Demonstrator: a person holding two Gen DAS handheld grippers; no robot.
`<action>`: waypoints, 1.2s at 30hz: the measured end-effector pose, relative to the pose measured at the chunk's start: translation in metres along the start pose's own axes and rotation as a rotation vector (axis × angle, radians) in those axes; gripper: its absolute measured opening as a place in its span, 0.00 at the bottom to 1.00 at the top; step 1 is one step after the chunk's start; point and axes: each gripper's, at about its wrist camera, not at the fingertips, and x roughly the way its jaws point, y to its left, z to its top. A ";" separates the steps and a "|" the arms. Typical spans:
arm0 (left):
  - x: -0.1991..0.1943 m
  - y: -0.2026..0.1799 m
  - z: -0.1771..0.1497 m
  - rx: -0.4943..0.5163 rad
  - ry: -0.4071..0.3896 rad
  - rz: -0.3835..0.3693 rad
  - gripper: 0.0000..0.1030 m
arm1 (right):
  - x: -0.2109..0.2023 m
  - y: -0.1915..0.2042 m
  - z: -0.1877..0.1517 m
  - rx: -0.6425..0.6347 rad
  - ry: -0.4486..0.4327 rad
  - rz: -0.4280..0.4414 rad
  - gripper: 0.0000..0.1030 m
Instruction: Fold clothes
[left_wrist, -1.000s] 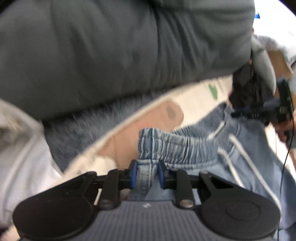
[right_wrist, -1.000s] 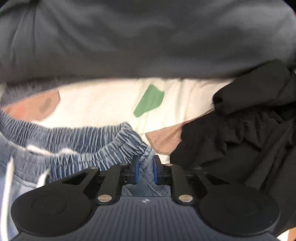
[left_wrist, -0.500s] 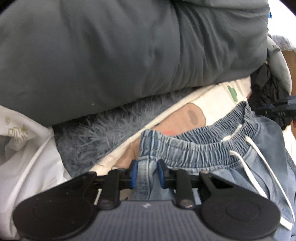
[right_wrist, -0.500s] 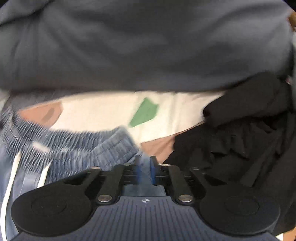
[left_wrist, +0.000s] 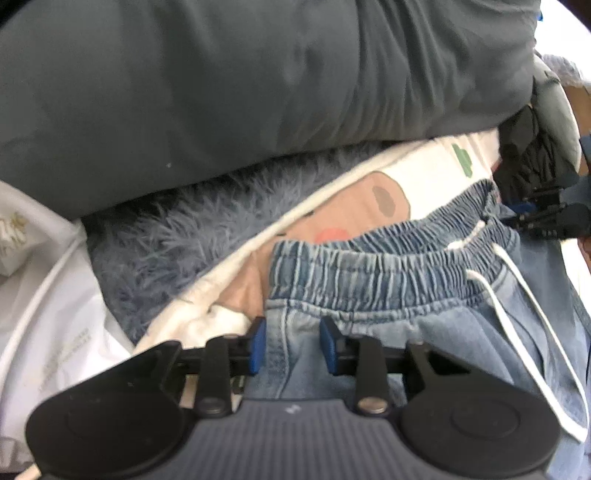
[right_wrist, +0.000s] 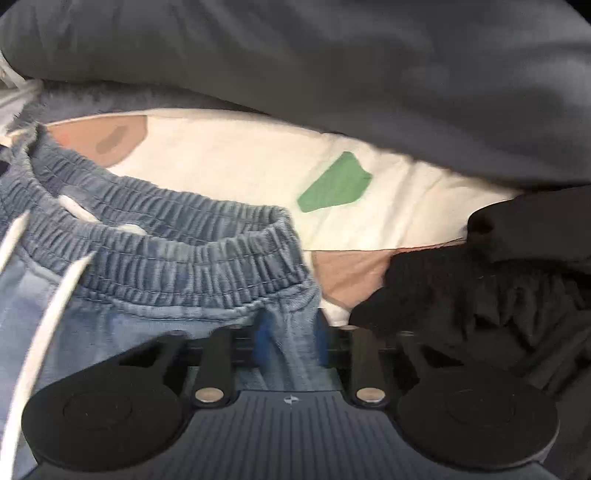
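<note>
left gripper jaws parted astride denim shorts | right gripper likewise | pillow close ahead

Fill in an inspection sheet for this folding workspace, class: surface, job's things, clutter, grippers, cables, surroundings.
Surface: cream printed sheet with brown and green shapes.
Job's things: blue denim shorts, elastic waistband up, white drawstring loose.
Clutter: black garment heaped to the right; white plastic bag to the left.
Grippers: left gripper and right gripper each straddle a waistband corner, jaws parted.
Cables: nothing seen.
Surroundings: grey duvet over fluffy blue blanket.
</note>
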 end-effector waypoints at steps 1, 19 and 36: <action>-0.001 0.001 0.000 -0.006 -0.005 -0.005 0.23 | -0.003 -0.002 0.000 0.014 -0.009 -0.004 0.11; -0.052 0.011 0.031 -0.089 -0.233 0.076 0.06 | -0.043 -0.030 0.051 0.181 -0.217 -0.077 0.10; -0.038 -0.007 0.033 -0.046 -0.160 0.150 0.21 | -0.021 0.003 0.043 0.348 -0.262 -0.099 0.46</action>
